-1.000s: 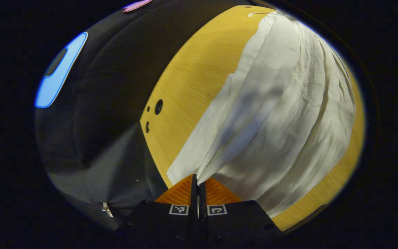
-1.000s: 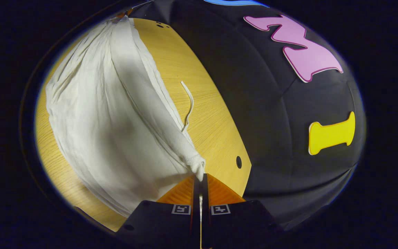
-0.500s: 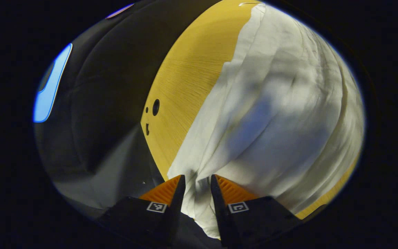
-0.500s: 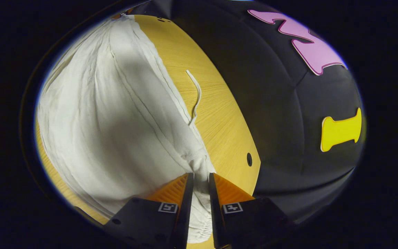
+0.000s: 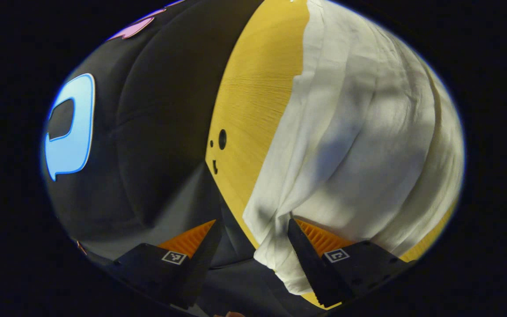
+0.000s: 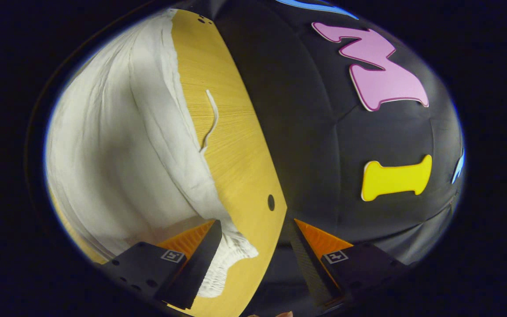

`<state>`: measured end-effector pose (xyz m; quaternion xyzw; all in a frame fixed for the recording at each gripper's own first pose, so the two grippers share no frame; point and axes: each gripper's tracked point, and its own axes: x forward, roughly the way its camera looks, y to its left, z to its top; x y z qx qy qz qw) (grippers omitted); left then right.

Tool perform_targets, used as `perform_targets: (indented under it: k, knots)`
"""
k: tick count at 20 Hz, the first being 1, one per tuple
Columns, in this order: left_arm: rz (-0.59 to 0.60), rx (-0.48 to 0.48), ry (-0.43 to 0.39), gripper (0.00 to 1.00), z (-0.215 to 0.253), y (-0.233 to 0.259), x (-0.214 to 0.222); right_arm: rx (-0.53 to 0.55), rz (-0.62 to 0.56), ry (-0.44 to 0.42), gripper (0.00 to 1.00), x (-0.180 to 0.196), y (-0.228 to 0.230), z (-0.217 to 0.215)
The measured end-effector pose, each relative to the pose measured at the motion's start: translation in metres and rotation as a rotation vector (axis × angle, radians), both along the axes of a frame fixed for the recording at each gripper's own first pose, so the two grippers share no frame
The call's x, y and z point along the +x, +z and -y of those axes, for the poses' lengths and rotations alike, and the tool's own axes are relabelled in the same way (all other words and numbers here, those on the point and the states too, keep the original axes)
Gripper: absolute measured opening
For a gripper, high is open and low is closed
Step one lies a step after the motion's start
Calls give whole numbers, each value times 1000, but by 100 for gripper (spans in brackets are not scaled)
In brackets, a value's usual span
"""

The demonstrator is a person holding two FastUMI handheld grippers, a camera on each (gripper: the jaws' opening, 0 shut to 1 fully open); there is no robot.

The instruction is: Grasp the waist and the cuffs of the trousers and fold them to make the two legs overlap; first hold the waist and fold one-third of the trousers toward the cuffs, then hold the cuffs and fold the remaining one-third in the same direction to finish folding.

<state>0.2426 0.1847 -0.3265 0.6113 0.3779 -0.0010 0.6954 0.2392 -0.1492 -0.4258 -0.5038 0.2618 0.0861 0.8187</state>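
White trousers lie spread on the wooden counter, filling the right of the left gripper view and the left of the right gripper view; a drawstring trails onto bare wood. Left gripper and right gripper — jaws spread wide, holding nothing — sit over the cloth's near corners.

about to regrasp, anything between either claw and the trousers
Nothing visible. The left claw is open with the trousers edge between its fingers; the right claw is open over the gathered corner on the table.
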Motion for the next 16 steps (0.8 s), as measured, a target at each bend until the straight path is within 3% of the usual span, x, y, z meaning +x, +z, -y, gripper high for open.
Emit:
perform_targets:
  k: [7,16]
  knots:
    - [120,-133,46,97,5,51,-36,278,40,-230,98,-40,45,13]
    - [293,-602,324,96,17,69,-95,821,3,-630,98,-108,38,-2]
